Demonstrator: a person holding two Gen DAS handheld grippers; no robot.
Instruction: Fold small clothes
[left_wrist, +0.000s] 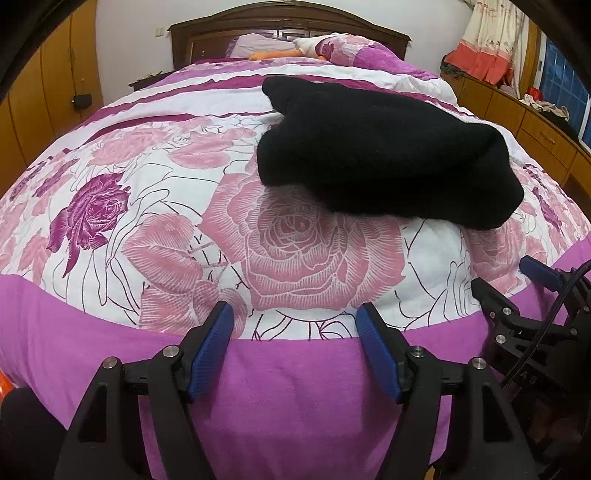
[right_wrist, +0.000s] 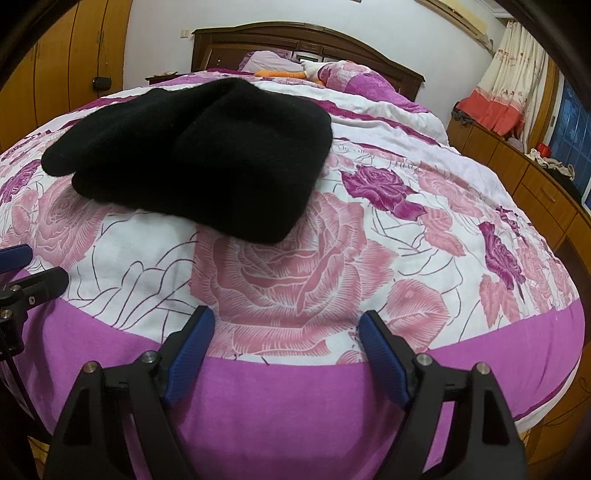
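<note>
Folded black knit garment (left_wrist: 384, 155) resting on floral bedspread (left_wrist: 155, 206), well clear of both tools. Left gripper (left_wrist: 295, 332) and right gripper (right_wrist: 286, 336) spread apart, empty. Fold apparently complete; next: check bundle or fetch another garment.

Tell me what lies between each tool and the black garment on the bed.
Nothing visible does. Only bare floral bedspread lies between the left tool and the black garment; likewise for the right tool. Both tools are open and empty, short of the garment.
</note>
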